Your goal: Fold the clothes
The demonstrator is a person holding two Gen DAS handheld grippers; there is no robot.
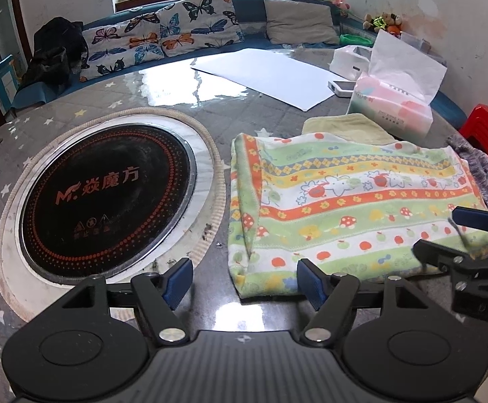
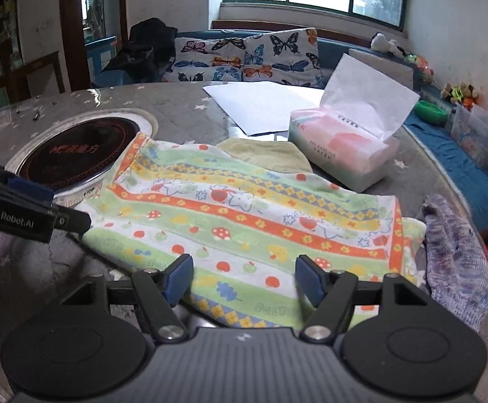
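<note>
On the glossy grey star-patterned desk (image 1: 183,100), seen from the left wrist, the left gripper (image 1: 244,277) hangs with its blue-padded jaws well apart and nothing between them but the near left corner of the striped terry towel printed with mushrooms and apples (image 1: 354,201). The pads do not press the cloth; the right-hand pad sits just over its near edge. The towel lies folded and flat, just right of the round black induction hob set into the desk (image 1: 106,198). A pale yellow-green cloth (image 1: 348,127) peeks from behind the towel, and a grey knitted cloth (image 1: 479,164) lies at its right end. The right gripper (image 1: 445,235) shows at the right edge, over the towel's near right corner, jaws parted.

From the right wrist, the right gripper (image 2: 244,278) also stands wide open above the near edge of the towel (image 2: 244,208), the cloth passing under the gap without being pinched. The left gripper (image 2: 76,221) reaches in from the left, its tip at the towel's left corner. A soft pack of tissues (image 2: 341,154) stands behind the towel, near a white paper sheet (image 2: 264,104).
</note>
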